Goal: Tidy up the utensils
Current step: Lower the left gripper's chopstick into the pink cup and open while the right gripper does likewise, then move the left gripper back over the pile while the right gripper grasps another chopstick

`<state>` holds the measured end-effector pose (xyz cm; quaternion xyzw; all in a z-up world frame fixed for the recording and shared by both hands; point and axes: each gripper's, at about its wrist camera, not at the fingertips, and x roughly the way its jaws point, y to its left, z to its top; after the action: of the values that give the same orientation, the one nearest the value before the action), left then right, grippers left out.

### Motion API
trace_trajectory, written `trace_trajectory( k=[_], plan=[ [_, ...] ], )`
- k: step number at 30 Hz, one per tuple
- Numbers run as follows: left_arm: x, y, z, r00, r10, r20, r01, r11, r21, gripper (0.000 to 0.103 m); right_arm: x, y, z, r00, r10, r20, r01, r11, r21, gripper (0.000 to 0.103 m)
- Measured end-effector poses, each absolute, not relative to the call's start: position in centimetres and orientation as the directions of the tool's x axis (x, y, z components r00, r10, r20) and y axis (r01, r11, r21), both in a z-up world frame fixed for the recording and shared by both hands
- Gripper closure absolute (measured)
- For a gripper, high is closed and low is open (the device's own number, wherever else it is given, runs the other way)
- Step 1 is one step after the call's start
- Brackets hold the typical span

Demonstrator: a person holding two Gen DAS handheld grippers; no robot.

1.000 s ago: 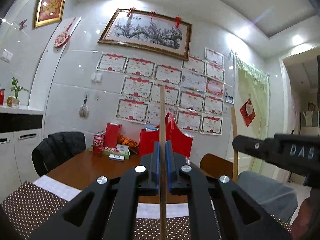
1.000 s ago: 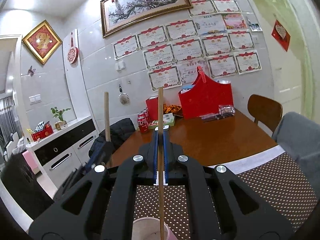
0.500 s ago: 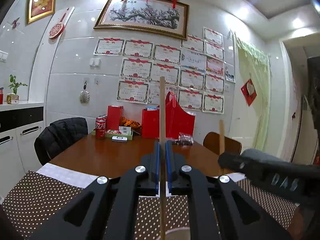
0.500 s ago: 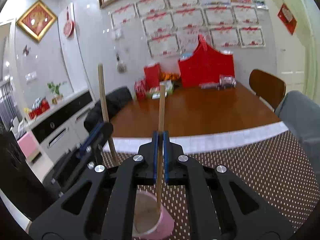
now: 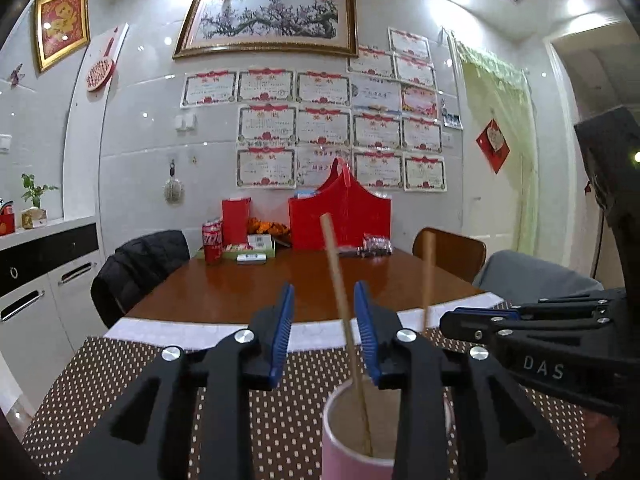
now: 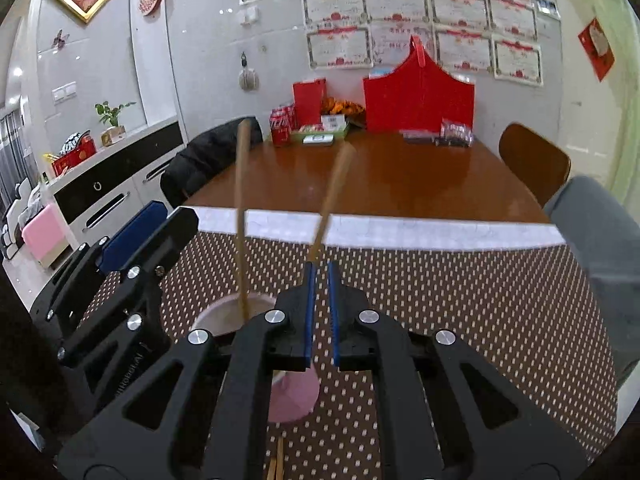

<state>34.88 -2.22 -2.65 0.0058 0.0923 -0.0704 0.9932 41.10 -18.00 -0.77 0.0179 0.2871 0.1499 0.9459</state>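
Observation:
A pink cup (image 5: 348,452) stands on the dotted mat below both grippers. My left gripper (image 5: 324,288) is opening. A wooden chopstick (image 5: 340,292) leans loose between its blue pads, its lower end inside the cup. In the right wrist view that chopstick (image 6: 241,216) rises from the cup (image 6: 294,396), with the left gripper (image 6: 160,228) beside it. My right gripper (image 6: 321,268) is shut on a second chopstick (image 6: 334,196), which tilts up to the right just above the cup. From the left wrist, the right gripper (image 5: 448,320) and its chopstick (image 5: 428,276) sit to the right.
A brown dotted mat (image 6: 460,288) covers the near end of the wooden table (image 6: 400,176). Red bags (image 6: 418,96), a cola can (image 6: 280,128) and small packets stand at the far end. Chairs flank the table. More wooden sticks (image 6: 276,460) lie on the mat under the right gripper.
Both grippers have come down over the pink cup. The left jaws have parted and let their chopstick drop into the cup, where it now leans. The right chopstick has tilted.

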Motion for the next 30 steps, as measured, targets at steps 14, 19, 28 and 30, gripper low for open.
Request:
trace_trajectory(
  k=[14, 19, 28, 30],
  plan=[
    [29.2, -1.8, -2.6, 0.965, -0.1, -0.242, 0.108, 0.994, 0.018, 0.06, 34.7, -19.3, 0.1, 0.832, 0.231, -0.504, -0.236, 0.97, 0.054, 0.037],
    [26.6, -1.7, -2.0, 0.966, -0.106, -0.234, 0.113, 0.993, 0.02, 0.049, 32.1, -19.6, 0.6, 0.839, 0.22, -0.498, -0.226, 0.973, 0.05, 0.032],
    [21.1, -1.5, -2.2, 0.951, -0.101, -0.291, 0.105, 0.995, -0.004, 0.043, 27.7, -20.1, 0.0, 0.829, 0.221, -0.514, -0.232, 0.972, 0.043, 0.024],
    [20.2, -1.3, -2.4, 0.948, -0.111, -0.298, 0.111, 0.994, -0.016, 0.043, 27.0, -20.1, -0.4, 0.822, 0.223, -0.524, -0.234, 0.971, 0.048, 0.023]
  ],
)
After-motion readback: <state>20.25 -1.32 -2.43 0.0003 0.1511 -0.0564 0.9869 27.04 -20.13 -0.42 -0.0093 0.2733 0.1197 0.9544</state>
